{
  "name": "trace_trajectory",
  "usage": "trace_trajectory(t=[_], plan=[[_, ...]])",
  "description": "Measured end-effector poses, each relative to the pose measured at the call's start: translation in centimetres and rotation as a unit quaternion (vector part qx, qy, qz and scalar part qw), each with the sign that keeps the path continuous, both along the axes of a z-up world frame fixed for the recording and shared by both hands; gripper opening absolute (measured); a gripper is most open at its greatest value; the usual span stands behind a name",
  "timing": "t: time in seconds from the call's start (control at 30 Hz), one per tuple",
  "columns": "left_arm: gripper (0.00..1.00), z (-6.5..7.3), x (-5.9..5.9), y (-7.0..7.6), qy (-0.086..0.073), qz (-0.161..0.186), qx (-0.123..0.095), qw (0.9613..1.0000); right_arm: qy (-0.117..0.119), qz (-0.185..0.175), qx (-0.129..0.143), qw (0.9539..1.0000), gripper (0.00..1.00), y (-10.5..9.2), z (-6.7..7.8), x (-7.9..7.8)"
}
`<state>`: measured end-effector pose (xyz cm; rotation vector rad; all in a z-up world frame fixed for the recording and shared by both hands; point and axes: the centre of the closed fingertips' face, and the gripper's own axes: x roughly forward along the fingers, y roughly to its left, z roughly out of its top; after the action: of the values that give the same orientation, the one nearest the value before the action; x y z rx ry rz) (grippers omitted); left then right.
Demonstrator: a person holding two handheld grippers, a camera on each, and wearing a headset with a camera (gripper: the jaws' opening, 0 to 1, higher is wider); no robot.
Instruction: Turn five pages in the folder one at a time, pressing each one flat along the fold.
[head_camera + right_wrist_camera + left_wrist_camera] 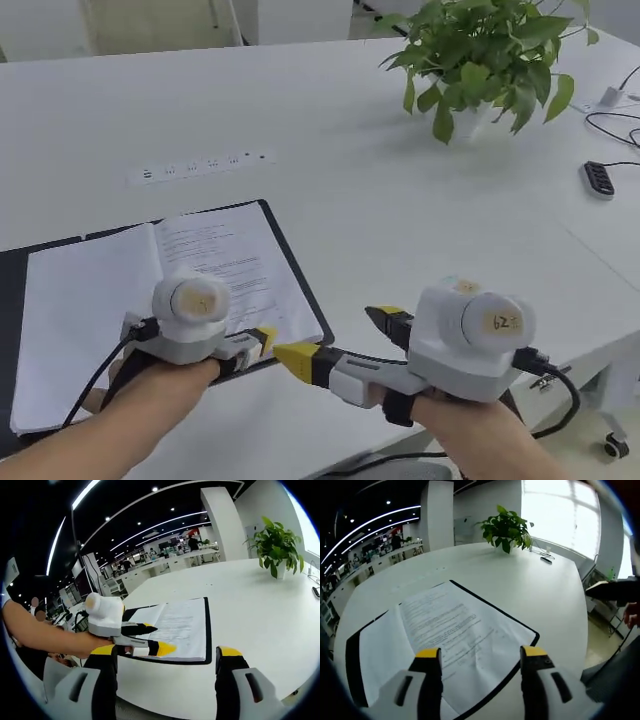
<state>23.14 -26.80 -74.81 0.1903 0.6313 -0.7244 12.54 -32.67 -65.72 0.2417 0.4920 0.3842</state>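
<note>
At the near edge of the white table (400, 220), the open folder (465, 625) lies flat, black cover showing round the sheets, with the printed right-hand page (225, 260) facing up. The left gripper (481, 655) hovers over that page's lower corner, jaws spread wide and holding nothing. The right gripper (167, 655) sits just beside it over bare table, jaws equally wide and empty.

The danger here looks like the pinch itself: jaws this wide closing on the corner could catch two sheets instead of one, or crumple the paper. The folder may also skate on the smooth top if the page is dragged rather than lifted. And the two grippers are close, so a sweep across could knock them together.

Further off stand a potted plant (490, 50), a socket strip (200, 165) set in the table, and a black power strip (598, 178) with cables (615, 125). All are well apart from the folder, with nothing in the page's path.
</note>
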Motion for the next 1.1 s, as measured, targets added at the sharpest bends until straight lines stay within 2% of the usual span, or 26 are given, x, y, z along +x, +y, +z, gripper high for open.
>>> trace_trajectory(t=[0.07, 0.43, 0.53, 0.6, 0.63, 0.87, 1.1], plan=[[0.62, -0.1, 0.2, -0.3, -0.003, 0.000, 0.001, 1.0000, 0.000, 0.000, 0.000, 1.0000, 0.80, -0.1, 0.0, 0.0], [0.59, -1.8, 1.3, -1.1, 0.001, 0.010, 0.014, 0.9999, -0.003, -0.006, 0.000, 1.0000, 0.78, -0.6, 0.1, 0.0], [0.58, -2.7, 1.3, -1.0, 0.011, 0.011, 0.024, 0.9996, -0.002, -0.008, 0.003, 1.0000, 0.77, -0.7, 0.0, 0.0], [0.57, -3.5, 0.9, -0.7, 0.020, 0.013, 0.034, 0.9991, 0.000, -0.008, 0.002, 1.0000, 0.76, -0.6, -0.1, -0.1], [0.57, -3.5, 1.0, -0.8, 0.002, 0.008, 0.038, 0.9992, 0.001, -0.006, 0.000, 1.0000, 0.76, -0.6, -0.2, -0.2], [0.55, -3.5, 0.9, -0.6, -0.034, 0.009, 0.007, 0.9994, 0.008, -0.008, 0.001, 0.9999, 0.75, -0.6, -0.7, -0.3], [0.45, -3.6, 0.6, -1.0, -0.041, 0.006, -0.004, 0.9991, 0.008, -0.010, 0.002, 0.9999, 0.74, -0.8, -0.8, 0.0]])
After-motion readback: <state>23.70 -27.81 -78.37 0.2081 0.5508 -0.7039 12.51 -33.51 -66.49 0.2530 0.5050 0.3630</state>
